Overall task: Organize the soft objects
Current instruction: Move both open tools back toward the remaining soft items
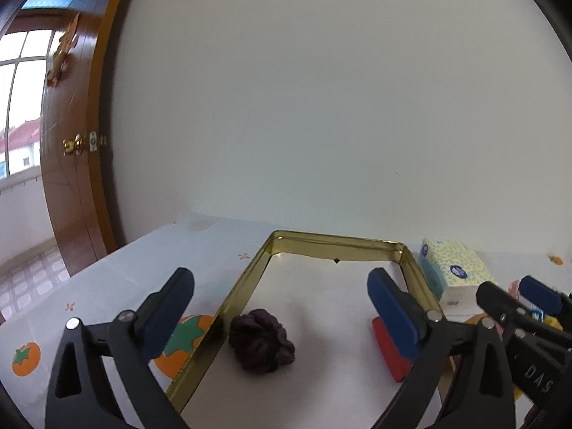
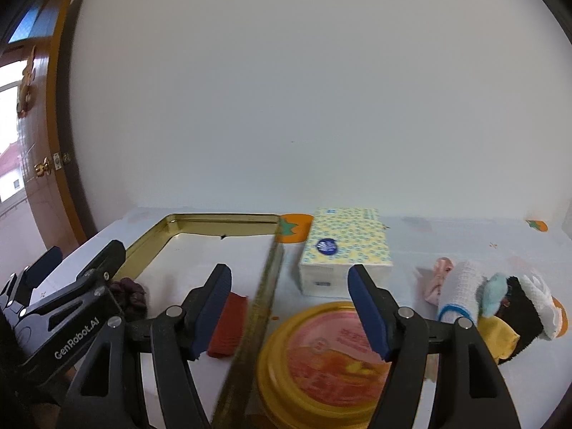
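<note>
Fingers (image 1: 171, 307) of the left gripper (image 1: 282, 307) are spread wide and hold nothing, hovering level over the gold tin tray (image 1: 336, 246). One dark purple scrunchie (image 1: 262, 339) lies inside the tray between them, and one red cloth (image 1: 388, 350) sits at 3 o'clock by the right finger. The right gripper (image 2: 289, 307) is equally wide and empty, straddling the tray's side wall above one round yellow lid (image 2: 321, 357). Only the right wrist view shows the pile of soft toys and cloths (image 2: 500, 300) at 3 o'clock on the worktop (image 2: 447, 243). One tissue pack (image 2: 343, 250) stands at 12 o'clock.
</note>
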`<act>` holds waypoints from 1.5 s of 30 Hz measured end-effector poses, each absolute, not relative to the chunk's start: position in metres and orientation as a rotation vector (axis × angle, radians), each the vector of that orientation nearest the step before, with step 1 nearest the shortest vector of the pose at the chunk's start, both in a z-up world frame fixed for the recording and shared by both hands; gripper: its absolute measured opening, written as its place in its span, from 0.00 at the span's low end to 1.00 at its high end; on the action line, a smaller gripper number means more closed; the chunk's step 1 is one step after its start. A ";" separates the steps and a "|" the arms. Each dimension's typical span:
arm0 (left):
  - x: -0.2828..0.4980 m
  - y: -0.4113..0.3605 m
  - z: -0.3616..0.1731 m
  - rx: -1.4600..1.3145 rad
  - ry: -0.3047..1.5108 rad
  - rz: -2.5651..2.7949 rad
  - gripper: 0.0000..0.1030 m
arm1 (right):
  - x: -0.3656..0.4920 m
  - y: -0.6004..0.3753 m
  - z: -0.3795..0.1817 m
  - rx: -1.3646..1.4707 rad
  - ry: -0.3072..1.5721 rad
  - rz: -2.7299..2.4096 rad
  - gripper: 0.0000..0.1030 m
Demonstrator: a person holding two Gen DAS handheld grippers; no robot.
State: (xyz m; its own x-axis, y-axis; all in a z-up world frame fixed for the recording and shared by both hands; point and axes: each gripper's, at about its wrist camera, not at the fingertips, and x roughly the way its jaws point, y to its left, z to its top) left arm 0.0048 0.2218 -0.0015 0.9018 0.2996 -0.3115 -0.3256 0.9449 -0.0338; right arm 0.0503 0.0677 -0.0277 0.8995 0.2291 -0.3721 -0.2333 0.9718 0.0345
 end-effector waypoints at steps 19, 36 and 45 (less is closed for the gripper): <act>-0.005 0.180 -0.002 -0.052 0.309 0.279 0.99 | 0.038 0.009 -0.027 0.032 0.387 0.176 0.68; -0.007 0.120 -0.005 -0.036 0.325 0.166 0.99 | 0.037 -0.053 -0.031 -0.010 0.373 0.098 0.68; -0.007 0.084 -0.006 -0.007 0.341 0.092 0.99 | 0.039 -0.122 -0.029 0.023 0.354 0.001 0.68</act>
State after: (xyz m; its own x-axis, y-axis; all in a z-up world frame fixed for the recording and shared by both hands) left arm -0.0070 0.0835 -0.0059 0.9383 0.0887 -0.3341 -0.0912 0.9958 0.0085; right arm 0.0392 -0.1222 -0.0291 0.9380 0.0055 -0.3467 0.0027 0.9997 0.0230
